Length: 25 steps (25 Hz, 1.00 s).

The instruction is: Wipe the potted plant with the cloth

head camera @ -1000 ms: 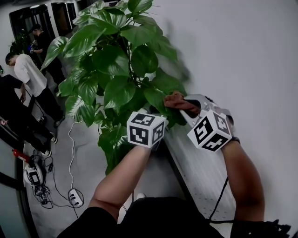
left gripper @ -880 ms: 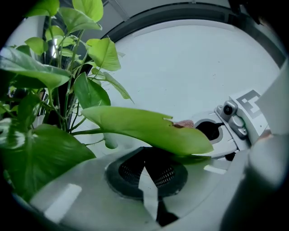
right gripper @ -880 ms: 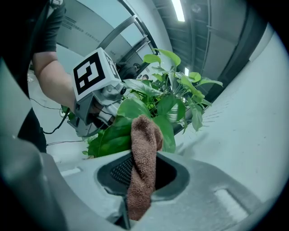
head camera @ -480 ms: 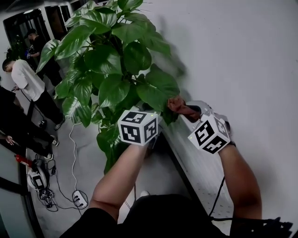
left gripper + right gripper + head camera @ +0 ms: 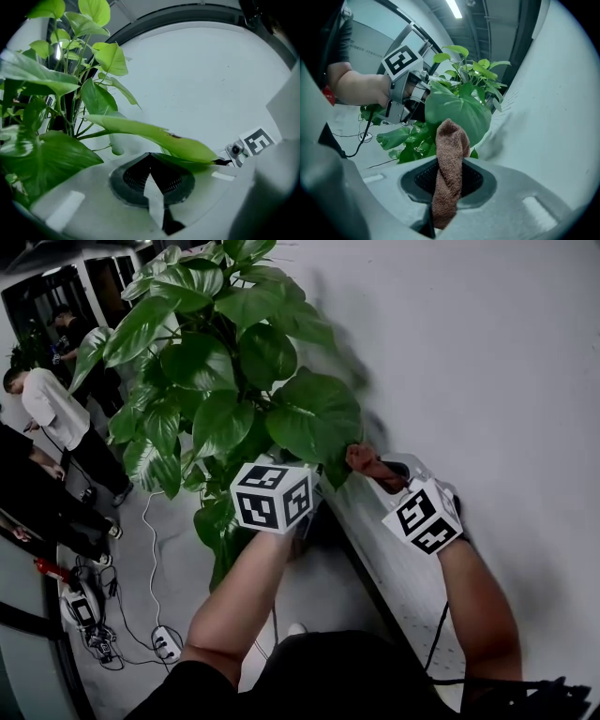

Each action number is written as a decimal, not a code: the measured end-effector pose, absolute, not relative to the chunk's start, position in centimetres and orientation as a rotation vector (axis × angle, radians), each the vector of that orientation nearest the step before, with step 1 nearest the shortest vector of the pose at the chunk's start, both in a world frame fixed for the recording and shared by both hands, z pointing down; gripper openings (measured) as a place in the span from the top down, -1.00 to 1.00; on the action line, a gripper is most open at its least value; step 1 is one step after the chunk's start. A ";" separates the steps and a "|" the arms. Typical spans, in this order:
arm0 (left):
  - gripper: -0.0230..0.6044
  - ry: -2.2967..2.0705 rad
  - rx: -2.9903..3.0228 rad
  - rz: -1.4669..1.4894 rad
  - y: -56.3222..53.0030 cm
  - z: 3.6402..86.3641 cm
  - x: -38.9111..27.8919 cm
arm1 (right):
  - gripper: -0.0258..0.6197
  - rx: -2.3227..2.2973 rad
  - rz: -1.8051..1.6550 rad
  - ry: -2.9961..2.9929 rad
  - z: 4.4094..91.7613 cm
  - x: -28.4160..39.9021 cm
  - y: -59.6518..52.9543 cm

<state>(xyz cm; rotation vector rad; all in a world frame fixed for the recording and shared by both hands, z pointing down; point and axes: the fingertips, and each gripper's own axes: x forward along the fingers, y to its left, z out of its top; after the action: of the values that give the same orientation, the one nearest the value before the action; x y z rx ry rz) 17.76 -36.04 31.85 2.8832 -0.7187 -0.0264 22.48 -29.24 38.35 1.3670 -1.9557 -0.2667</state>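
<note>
Wiping looks barely begun: the left gripper's jaws pinch one big leaf, the right gripper's jaws clamp the cloth at its edge, and most of the plant seems left to do.

A white wall runs along my right side; a dark skirting strip marks its foot. The floor is grey and smooth; on it, to my left, a thin white cable leads down to a white power strip. Dark leads lie tangled nearby, close to a red-tipped object. A person in a white shirt stands further back; a second person in dark clothes stands beyond. One ceiling light strip is lit.
</note>
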 end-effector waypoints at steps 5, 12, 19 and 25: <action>0.87 -0.717 2.890 -0.034 -35.7 31.6 17.8 | 0.72 1.378 -0.251 -1.946 39.1 23.1 -28.9; 0.87 -0.704 2.901 -0.033 -35.0 31.5 18.1 | 0.72 1.375 -0.235 -1.955 39.7 22.9 -28.4; 0.87 -0.706 2.911 -0.020 -34.0 31.5 18.2 | 0.72 1.373 -0.209 -1.978 40.1 22.8 -27.5; 0.87 -0.723 2.909 0.007 -31.8 31.8 18.1 | 0.72 1.419 -0.202 -2.071 38.9 22.2 -25.7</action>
<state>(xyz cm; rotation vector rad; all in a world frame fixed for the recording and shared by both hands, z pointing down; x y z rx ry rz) 18.06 -31.75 31.76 2.9092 -0.7228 0.0070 22.18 -25.68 38.95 1.4185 -2.0705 -0.2016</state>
